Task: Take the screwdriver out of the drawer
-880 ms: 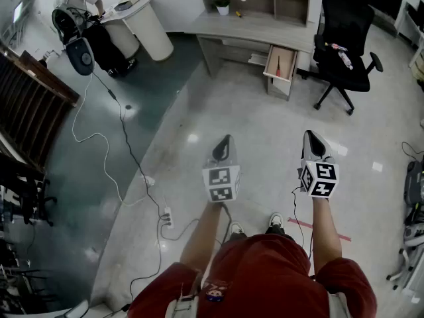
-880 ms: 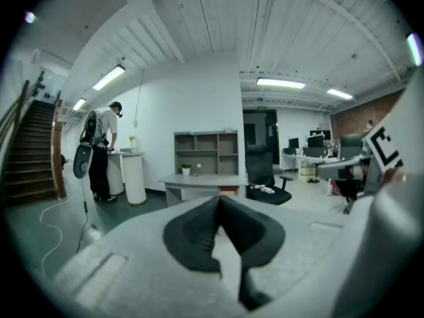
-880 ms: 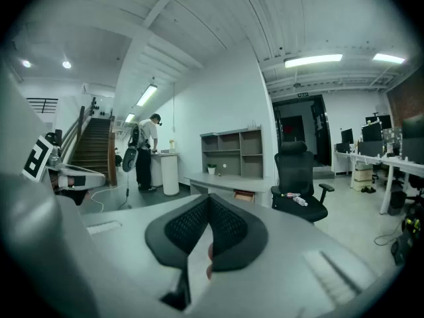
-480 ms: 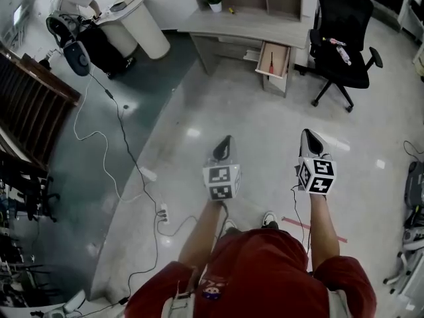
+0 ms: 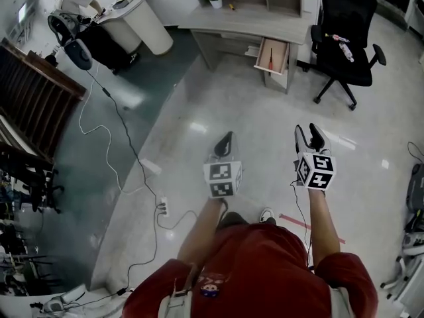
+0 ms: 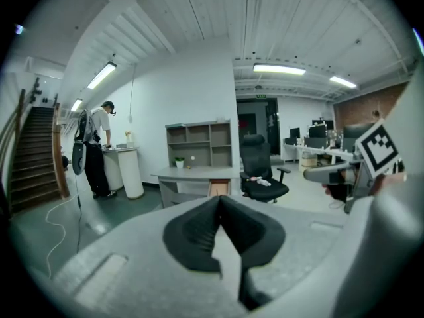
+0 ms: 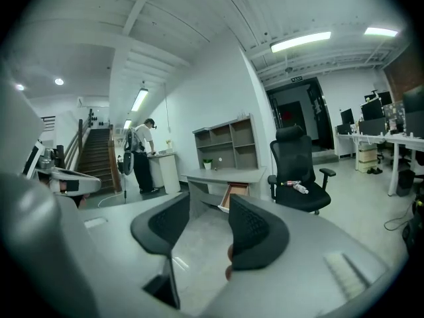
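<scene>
At desk drawer (image 5: 282,57): screwdriver (image 5: 270,54), head view only | right hand-held gripper (image 7: 209,203) agape

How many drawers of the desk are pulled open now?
1. The open drawer hangs out under the desk, near the black chair, with the screwdriver inside. Closed drawers may be hidden under the desktop.

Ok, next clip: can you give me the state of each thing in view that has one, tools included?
drawer, pulled open from the desk
screwdriver, lying inside the drawer, not held
left tool, jaws together, empty
right tool, jaws apart, nothing between them
office chair, upright, a bottle lying on its seat
</scene>
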Tool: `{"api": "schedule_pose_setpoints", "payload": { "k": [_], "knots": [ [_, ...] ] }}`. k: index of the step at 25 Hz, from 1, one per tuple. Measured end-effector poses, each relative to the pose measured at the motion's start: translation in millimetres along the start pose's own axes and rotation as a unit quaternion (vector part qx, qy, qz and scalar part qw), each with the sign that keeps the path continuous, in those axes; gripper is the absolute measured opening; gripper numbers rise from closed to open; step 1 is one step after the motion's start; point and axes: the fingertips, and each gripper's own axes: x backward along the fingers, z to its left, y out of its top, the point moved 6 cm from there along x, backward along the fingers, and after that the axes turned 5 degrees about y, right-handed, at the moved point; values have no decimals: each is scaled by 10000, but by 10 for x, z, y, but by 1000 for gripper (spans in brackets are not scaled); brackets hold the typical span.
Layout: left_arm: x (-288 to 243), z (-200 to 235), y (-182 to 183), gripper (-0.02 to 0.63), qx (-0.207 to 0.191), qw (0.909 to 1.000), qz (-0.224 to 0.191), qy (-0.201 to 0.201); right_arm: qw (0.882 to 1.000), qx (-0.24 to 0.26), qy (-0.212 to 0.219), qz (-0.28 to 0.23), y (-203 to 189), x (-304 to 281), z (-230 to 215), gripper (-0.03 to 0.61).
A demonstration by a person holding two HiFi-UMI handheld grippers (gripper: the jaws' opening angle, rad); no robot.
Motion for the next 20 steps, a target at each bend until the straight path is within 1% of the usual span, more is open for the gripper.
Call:
{"api": "schedule_pose_setpoints", "payload": {
  "k": [2,7,10,15,20],
  "knots": [
    [11,-22,-8,1,-8,10000,26,26,10000,-36,20,31,-11,-2,-11,189],
    [2,-42,-38,1,52,9999,86,48,9997,-62,122,191,-75,-34,18,189],
    [-57,-25,-121,1,70,9999,112,50,9996,-66,130,225,-133,-88,10,189],
    [-206,47,-190,1,140,9998,134,1,9995,-90,92,280,-188,-239,8,189],
    [-447,211,-210,2,167,9998,129,-71,9994,-49,49,325,-178,-485,53,189]
  ]
}}
